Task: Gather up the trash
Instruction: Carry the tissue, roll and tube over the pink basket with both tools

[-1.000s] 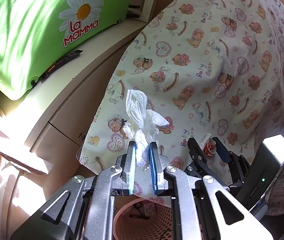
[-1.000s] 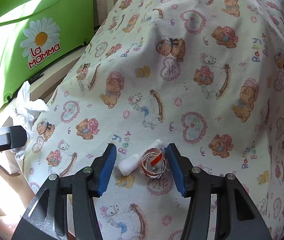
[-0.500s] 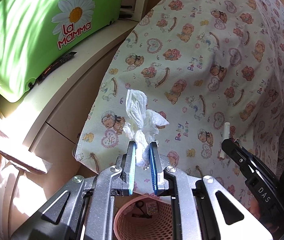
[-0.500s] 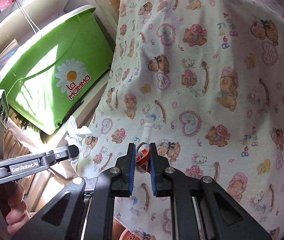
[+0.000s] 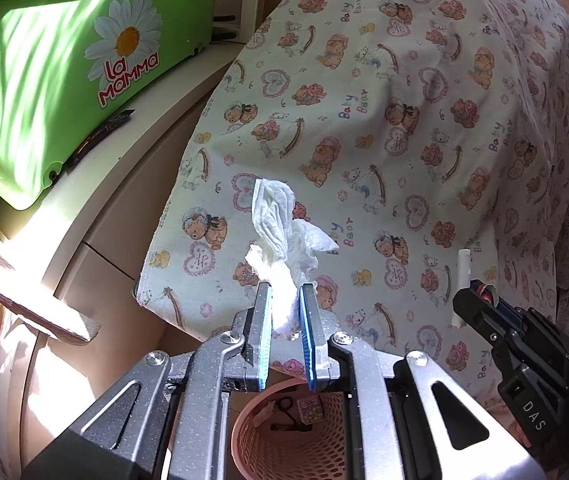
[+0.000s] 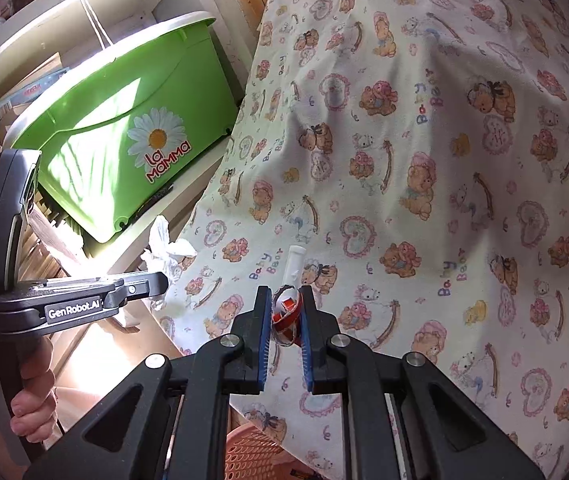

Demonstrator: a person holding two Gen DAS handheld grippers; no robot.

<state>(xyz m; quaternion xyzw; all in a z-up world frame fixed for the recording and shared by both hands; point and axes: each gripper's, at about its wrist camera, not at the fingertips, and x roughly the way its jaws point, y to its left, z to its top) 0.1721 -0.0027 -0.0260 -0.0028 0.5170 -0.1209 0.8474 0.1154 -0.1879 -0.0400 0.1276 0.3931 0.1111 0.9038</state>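
Lifted off cloth [image 6: 424, 200], right gripper [image 6: 286, 312] clamps wrapper [image 6: 285, 314], left gripper [image 5: 284, 308] pinches tissue [image 5: 280, 236]

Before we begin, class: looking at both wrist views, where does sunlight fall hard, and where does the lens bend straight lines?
Left wrist view: striped sun on the green tub, blown-out white on the cabinet beside it, dark fisheye corners. Right wrist view: a bright patch on that tub; the shelf boards bow near the rim, sharp throughout.

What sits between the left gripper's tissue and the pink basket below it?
Nothing: in the left wrist view the tissue hangs in the left gripper above the pink basket.
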